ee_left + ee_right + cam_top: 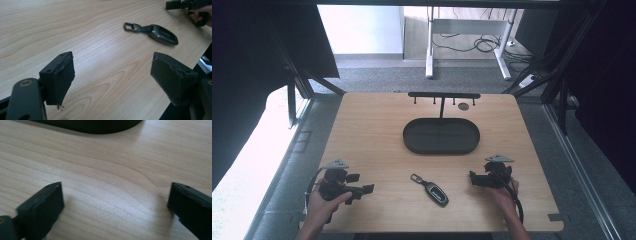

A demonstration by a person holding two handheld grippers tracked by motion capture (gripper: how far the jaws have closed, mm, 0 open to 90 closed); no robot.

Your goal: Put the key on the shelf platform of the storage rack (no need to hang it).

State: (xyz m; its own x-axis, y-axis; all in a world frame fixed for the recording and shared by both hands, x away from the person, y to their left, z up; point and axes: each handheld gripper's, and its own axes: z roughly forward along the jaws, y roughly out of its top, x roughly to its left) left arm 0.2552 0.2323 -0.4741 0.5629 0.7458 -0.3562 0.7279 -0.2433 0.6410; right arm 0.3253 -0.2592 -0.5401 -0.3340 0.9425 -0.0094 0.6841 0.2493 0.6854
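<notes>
Both your grippers, left gripper [363, 184] and right gripper [474, 179], hover fingers wide, flanking the glossy dark key fob [435, 193] on the pale woodgrain bench [372, 130].

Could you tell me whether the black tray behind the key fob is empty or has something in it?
Empty. In the high view the tray shows a bare dark floor, and the key fob lies on the table in front of it.
</notes>
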